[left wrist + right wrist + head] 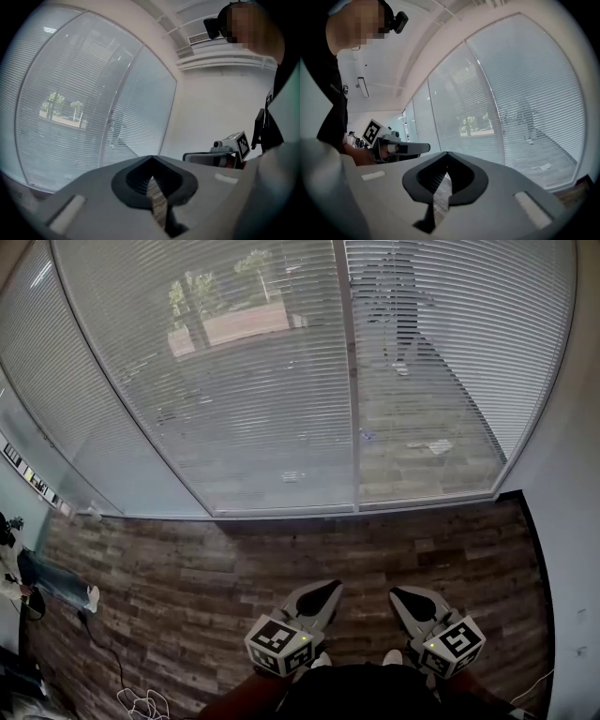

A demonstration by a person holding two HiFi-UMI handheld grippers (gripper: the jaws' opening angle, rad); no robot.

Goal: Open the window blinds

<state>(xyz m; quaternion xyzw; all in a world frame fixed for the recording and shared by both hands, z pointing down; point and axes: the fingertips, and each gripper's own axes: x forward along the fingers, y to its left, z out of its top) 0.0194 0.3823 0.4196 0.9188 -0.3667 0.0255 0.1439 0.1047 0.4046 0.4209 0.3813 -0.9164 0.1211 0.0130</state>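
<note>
White slatted window blinds (262, 381) hang lowered over two tall glass panes, with a mullion (352, 381) between them. Trees and paving show faintly through the slats. Both grippers are low in the head view, well short of the window and touching nothing. My left gripper (322, 592) is shut and empty, and its tips meet in its own view (151, 158). My right gripper (405, 597) is also shut and empty, its tips together (446, 153). The blinds fill the background in the left gripper view (93, 117) and in the right gripper view (520, 103).
Wood-plank floor (281, 559) runs from my feet to the window sill. A white wall (572, 521) closes the right side. At the far left are a person's legs (52, 582) and a loose cable (131, 697) on the floor.
</note>
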